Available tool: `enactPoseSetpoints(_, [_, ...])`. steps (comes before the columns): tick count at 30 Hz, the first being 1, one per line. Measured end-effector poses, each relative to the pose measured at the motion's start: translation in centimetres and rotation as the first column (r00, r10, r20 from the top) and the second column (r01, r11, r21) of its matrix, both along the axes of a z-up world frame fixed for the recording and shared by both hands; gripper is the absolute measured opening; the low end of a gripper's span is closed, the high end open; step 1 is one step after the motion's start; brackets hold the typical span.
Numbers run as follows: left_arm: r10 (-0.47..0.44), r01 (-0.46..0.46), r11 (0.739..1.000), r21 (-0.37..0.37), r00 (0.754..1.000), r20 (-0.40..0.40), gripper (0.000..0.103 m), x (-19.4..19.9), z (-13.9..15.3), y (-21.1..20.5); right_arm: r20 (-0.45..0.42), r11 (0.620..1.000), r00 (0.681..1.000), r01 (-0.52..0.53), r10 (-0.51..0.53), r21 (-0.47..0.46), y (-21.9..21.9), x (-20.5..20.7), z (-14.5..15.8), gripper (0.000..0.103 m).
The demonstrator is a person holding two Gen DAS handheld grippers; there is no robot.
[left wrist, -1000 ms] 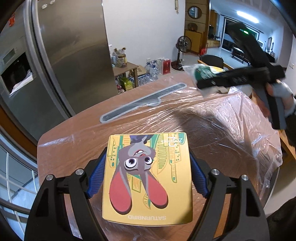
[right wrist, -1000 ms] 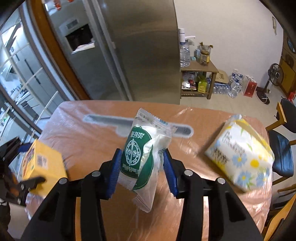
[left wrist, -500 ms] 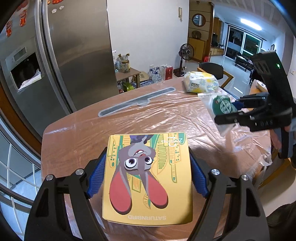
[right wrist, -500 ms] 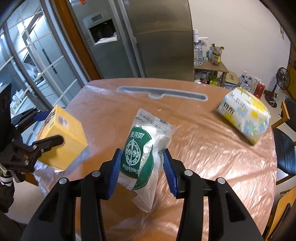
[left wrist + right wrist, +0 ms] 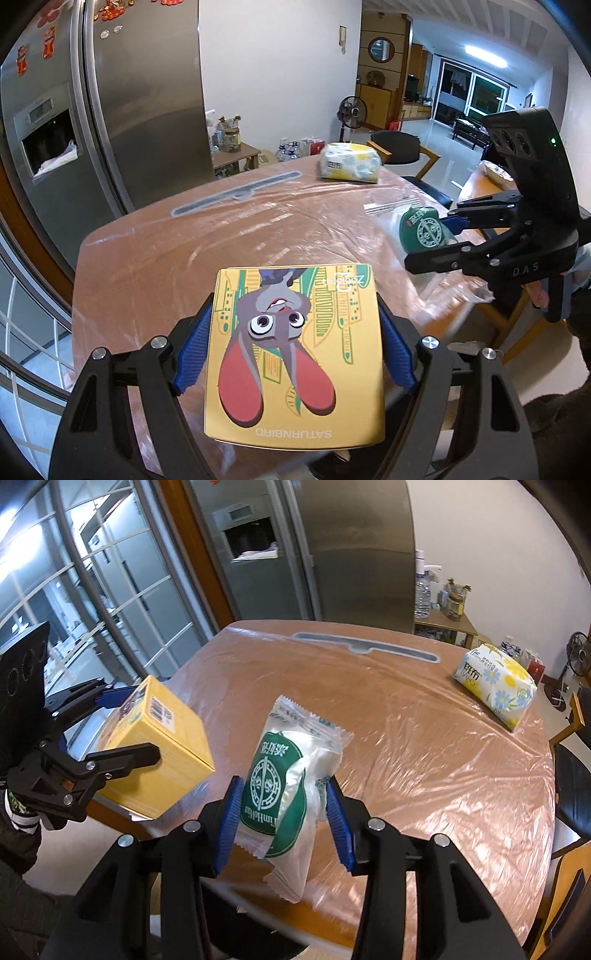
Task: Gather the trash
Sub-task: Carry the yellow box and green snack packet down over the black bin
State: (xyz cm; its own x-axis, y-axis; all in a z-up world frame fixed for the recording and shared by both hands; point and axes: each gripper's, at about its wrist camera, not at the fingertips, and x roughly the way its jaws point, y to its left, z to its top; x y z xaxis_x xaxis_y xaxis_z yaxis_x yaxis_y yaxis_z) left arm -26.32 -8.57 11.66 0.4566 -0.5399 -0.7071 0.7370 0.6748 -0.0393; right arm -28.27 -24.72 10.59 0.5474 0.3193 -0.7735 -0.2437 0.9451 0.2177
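Box, yellow with an upside-down cartoon rabbit, sits clamped between the blue pads of the left gripper, held clear above the near edge of the table. From the right wrist view the same box shows as a yellow block with a barcode, gripped at the left. Wrapper, white and green with a round emblem, is pinched between the pads of the right gripper, its crimped ends sticking out above and below the jaws, also off the table. Beyond both, clear plastic film covers the brown tabletop. Farther back a long grey strip lies flat on it. A flowered tissue pack rests near the far right edge. A steel fridge stands behind the table.
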Motion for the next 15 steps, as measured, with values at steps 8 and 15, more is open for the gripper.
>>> enactPoseSetpoints(8, [-0.047, 0.047, 0.999, -0.008, 0.999, -0.027, 0.079, -4.3, 0.4, 0.7, -0.025, 0.998, 0.998, -0.052, 0.052, 0.028, 1.0, -4.5, -0.2, 0.043])
enactPoseSetpoints(15, [-0.109, 0.111, 0.993, 0.026, 0.992, -0.063, 0.079, -7.5, -0.4, 0.8, -0.072, 0.994, 0.992, -0.104, 0.106, 0.031, 1.6, -7.9, -0.9, 0.043])
